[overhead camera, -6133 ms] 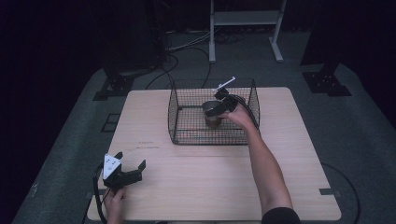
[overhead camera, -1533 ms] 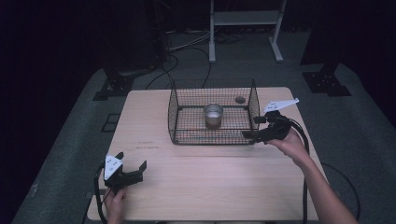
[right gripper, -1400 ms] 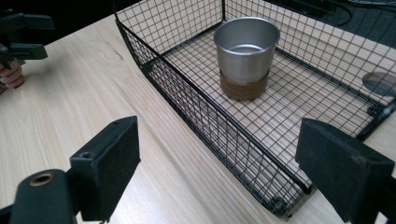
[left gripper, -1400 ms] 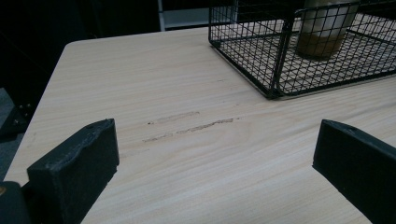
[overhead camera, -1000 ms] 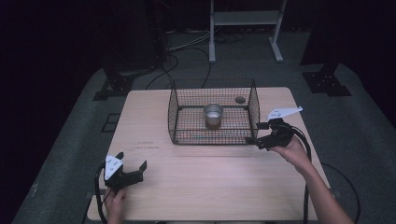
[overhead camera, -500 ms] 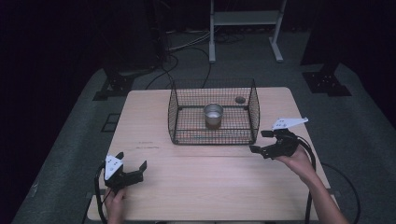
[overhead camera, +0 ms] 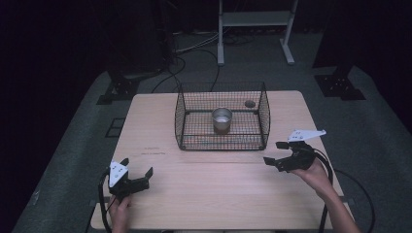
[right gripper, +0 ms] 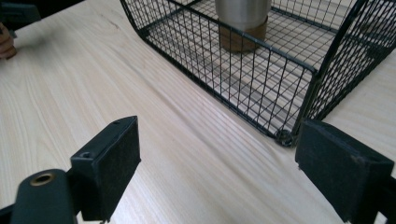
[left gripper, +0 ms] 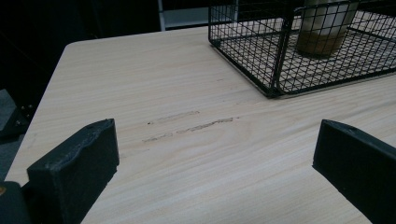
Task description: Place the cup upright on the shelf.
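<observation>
A metal cup stands upright inside a black wire basket on the far middle of the wooden bench, roughly at the centre of the basket floor, clear of the wire walls. The right claw hovers over the bench just off the basket's near right corner, released, with its jaws spread wide and nothing between them; in the right gripper view that corner sits between the two jaws, with the cup beyond the mesh. The left claw rests at the near left of the bench, well apart from the basket, likewise released and empty, with faint scuff marks on the wood ahead of it.
</observation>
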`<move>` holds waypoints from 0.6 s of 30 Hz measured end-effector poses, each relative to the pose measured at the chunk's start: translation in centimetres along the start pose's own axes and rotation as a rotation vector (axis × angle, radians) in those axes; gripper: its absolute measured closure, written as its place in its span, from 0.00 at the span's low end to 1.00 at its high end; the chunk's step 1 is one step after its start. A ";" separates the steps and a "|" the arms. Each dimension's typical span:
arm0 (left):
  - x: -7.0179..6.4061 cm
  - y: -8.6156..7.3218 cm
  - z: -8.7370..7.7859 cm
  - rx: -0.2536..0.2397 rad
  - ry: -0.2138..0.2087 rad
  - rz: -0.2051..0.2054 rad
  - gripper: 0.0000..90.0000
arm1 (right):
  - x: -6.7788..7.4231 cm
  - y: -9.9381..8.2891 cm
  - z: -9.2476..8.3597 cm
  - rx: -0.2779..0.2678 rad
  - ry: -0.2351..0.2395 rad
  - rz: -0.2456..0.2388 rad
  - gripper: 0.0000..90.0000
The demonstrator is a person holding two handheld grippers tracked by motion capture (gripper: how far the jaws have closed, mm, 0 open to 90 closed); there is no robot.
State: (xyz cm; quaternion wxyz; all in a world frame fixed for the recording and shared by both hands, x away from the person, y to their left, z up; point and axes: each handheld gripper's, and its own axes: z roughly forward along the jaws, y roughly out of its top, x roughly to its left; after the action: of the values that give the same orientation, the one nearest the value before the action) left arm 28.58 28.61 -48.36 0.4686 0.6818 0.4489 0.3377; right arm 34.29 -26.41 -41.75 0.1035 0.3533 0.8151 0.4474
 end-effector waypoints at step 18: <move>0.0 0.0 0.0 0.000 0.001 0.000 0.00 | 0.5 -2.2 -0.1 0.014 -0.010 0.005 0.15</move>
State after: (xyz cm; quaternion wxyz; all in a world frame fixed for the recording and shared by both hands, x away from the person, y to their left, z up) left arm 28.57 28.60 -48.36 0.4686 0.6816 0.4490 0.3379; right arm 32.83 -26.91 -43.41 0.1042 0.3584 0.8166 0.4402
